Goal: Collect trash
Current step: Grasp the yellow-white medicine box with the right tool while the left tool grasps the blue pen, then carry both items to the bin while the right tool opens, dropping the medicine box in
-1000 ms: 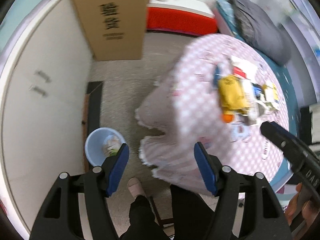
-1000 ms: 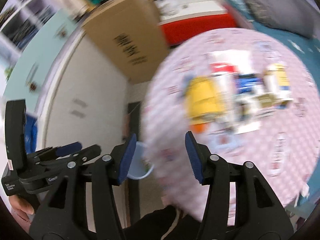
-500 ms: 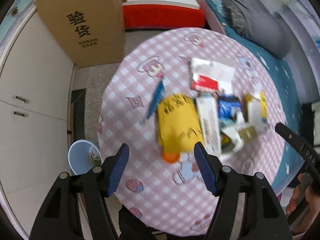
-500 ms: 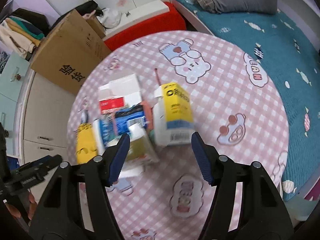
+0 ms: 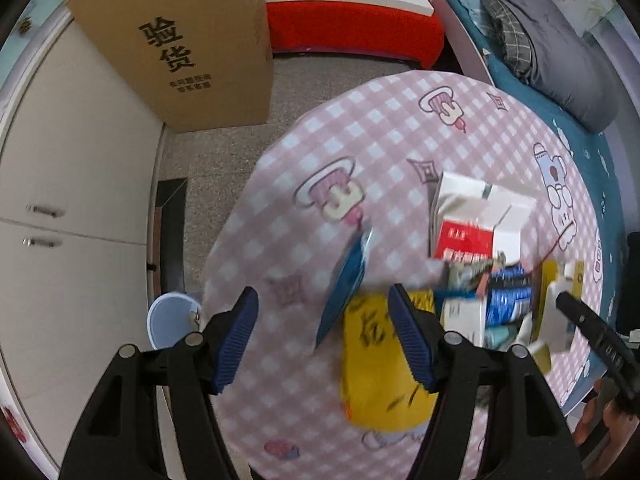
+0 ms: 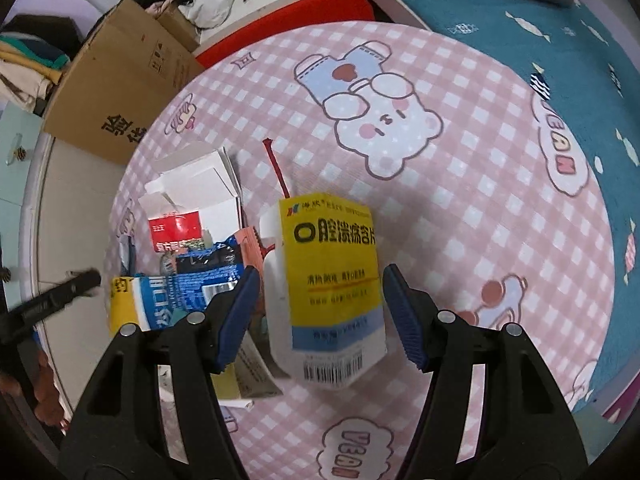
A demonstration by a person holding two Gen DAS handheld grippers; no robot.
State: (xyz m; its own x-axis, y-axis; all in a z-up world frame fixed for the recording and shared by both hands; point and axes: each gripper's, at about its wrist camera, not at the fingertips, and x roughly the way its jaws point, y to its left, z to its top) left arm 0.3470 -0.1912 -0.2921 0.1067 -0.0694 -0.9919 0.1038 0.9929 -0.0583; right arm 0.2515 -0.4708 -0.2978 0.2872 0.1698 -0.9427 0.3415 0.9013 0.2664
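A pile of trash lies on the round table with a pink checked cloth (image 5: pixel 360 152). It includes a yellow bag (image 5: pixel 376 376), a blue wrapper (image 5: pixel 344 284), a red-and-white box (image 5: pixel 464 236) and blue packets (image 5: pixel 508 300). My left gripper (image 5: pixel 322 340) hangs open above the blue wrapper and the bag's left edge. In the right wrist view a yellow-and-white medicine box (image 6: pixel 332 280) shows between the fingers of my right gripper (image 6: pixel 320 316). That gripper is open above it, its pads not pressing on it. A light blue bin (image 5: pixel 168 320) stands on the floor left of the table.
A large cardboard box (image 5: pixel 180 48) stands against white cabinets (image 5: pixel 72 200). Beyond the table are a red bench (image 5: pixel 352 28) and a bed with a teal sheet (image 6: pixel 520 20). A red string (image 6: pixel 276 164) lies on the cloth. A hand holds each gripper at the table's edge.
Both views swung from the floor and bin to above the table, then came lower over the trash. The right jaws stand wider than a second ago. The left opening is unchanged.
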